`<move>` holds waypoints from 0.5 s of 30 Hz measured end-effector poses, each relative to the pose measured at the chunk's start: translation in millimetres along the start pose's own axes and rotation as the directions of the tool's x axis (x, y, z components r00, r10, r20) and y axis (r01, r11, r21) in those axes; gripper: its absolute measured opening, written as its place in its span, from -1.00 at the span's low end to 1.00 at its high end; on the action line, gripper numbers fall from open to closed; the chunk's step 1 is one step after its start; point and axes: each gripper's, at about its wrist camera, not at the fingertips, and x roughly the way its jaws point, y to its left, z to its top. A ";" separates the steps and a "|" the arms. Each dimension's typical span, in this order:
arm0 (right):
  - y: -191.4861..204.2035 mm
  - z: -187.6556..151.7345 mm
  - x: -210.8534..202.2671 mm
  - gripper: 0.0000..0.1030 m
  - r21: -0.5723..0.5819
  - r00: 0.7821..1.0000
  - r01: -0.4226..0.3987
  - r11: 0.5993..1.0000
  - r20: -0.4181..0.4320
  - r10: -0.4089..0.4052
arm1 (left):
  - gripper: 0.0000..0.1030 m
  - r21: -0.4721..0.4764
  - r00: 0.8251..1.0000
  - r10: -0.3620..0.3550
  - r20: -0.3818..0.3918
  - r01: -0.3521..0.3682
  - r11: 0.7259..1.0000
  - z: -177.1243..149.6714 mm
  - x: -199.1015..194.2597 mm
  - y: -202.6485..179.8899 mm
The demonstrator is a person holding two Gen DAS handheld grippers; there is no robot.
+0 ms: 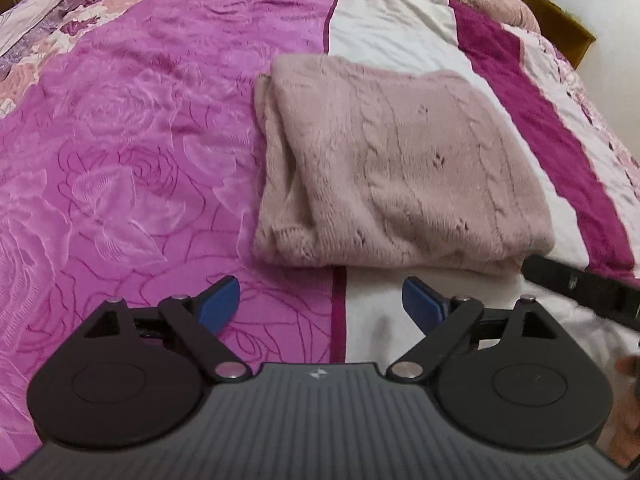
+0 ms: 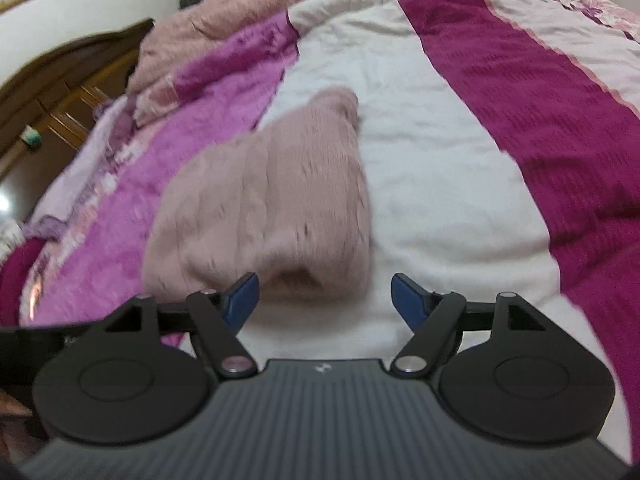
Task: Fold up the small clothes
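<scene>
A pale pink cable-knit sweater [image 1: 400,168] lies folded into a thick rectangle on the bed, straddling the pink and white stripes. My left gripper [image 1: 322,300] hovers just short of its near edge, jaws wide open, nothing between the blue pads [image 1: 220,300]. In the right wrist view the same sweater [image 2: 272,200] sits left of centre, its near folded end showing a hollow. My right gripper [image 2: 324,300] is open at that near end; its left blue pad [image 2: 242,296] overlaps the sweater's edge in the picture, and nothing is gripped. A black part of the right gripper [image 1: 580,284] shows at the left view's right edge.
The bed is covered by a quilt [image 1: 140,160] with bright pink rose-embossed, white [image 2: 440,160] and dark magenta [image 2: 540,120] stripes. A bunched pink blanket [image 2: 240,28] lies at the far end. A wooden headboard [image 1: 560,12] and wooden furniture [image 2: 60,92] border the bed.
</scene>
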 end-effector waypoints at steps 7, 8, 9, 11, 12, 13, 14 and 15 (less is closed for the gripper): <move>10.8 -22.5 19.0 0.44 -0.107 0.992 0.105 0.989 -0.051 -0.111 | 0.82 0.022 1.000 0.026 -0.013 -0.026 0.999 -2.9 8.7 -8.3; 12.3 -23.2 20.3 0.44 -0.121 0.991 0.114 0.986 -0.049 -0.121 | 0.83 0.025 0.999 0.030 -0.014 -0.030 0.999 -3.8 9.6 -8.9; 14.6 -24.7 22.1 0.44 -0.137 0.991 0.121 0.983 -0.048 -0.129 | 0.83 0.029 0.999 0.034 -0.016 -0.034 0.999 -3.8 11.3 -8.8; 17.0 -27.2 23.8 0.50 -0.152 0.990 0.122 0.981 -0.048 -0.131 | 0.84 0.036 0.999 0.043 -0.020 -0.042 0.998 -4.9 14.0 -10.1; 17.4 -28.4 24.1 0.51 -0.155 0.990 0.121 0.980 -0.046 -0.130 | 0.84 0.038 0.999 0.047 -0.021 -0.046 0.998 -5.6 14.9 -10.9; 17.2 -29.2 24.3 0.51 -0.155 0.991 0.122 0.980 -0.043 -0.130 | 0.84 0.041 0.998 0.051 -0.021 -0.050 0.998 -5.8 15.8 -11.3; 16.8 -30.0 24.2 0.51 -0.154 0.991 0.123 0.980 -0.041 -0.130 | 0.84 0.042 0.998 0.054 -0.021 -0.053 0.998 -6.2 16.7 -11.8; 16.4 -30.5 24.4 0.51 -0.152 0.991 0.122 0.981 -0.041 -0.129 | 0.84 0.044 0.998 0.055 -0.022 -0.054 0.998 -6.5 17.4 -11.8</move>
